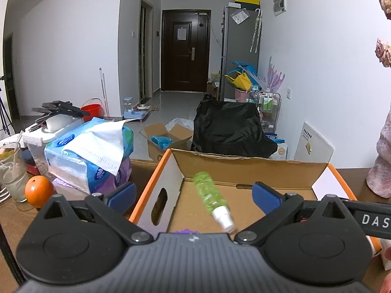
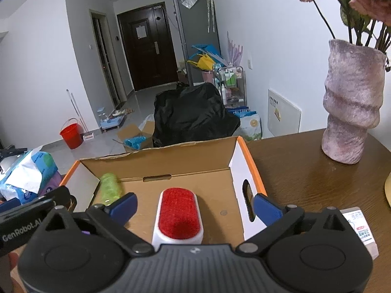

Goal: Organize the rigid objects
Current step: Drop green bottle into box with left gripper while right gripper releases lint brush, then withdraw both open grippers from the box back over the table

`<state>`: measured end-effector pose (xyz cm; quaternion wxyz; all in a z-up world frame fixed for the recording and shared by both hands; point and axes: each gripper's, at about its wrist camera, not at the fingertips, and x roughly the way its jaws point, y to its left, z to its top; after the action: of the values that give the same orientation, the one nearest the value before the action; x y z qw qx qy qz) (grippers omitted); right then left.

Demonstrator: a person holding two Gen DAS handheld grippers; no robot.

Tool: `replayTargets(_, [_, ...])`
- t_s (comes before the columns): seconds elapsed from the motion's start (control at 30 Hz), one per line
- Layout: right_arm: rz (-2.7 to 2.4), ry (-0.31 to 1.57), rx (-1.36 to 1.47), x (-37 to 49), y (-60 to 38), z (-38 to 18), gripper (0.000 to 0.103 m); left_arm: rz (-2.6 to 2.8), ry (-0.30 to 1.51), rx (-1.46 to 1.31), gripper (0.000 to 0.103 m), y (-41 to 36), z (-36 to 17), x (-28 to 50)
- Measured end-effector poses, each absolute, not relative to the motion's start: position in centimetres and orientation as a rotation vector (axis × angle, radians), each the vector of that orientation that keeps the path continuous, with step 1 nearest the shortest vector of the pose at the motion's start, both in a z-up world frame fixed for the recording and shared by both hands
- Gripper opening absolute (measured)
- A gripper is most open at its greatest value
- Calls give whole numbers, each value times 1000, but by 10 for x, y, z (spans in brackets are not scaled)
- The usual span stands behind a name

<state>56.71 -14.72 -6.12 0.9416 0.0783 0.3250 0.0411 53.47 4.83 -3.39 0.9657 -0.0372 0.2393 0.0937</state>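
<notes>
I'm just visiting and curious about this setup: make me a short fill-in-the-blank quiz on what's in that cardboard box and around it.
1. The bottle lying in the cardboard box is ____ in colour.
2. The brush in the box has a ____ pad on top.
3. Beside the drinking glass sits a round ____.
4. The pink vase stands ____ the box.

Missing words: green; red; orange; outside

Brown wood table [image 2: 305, 171], cluttered.
On it: orange-edged cardboard box [image 2: 171, 163], pink vase [image 2: 352, 107] at right; orange [image 1: 39, 191], drink glass [image 1: 13, 171], tissue packs [image 1: 90, 156] at left.
</notes>
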Motion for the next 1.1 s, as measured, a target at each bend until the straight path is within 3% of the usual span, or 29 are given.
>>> replayTargets(1.1, [113, 508, 64, 472, -164, -62, 103, 170, 476, -64, 103, 76, -37, 454])
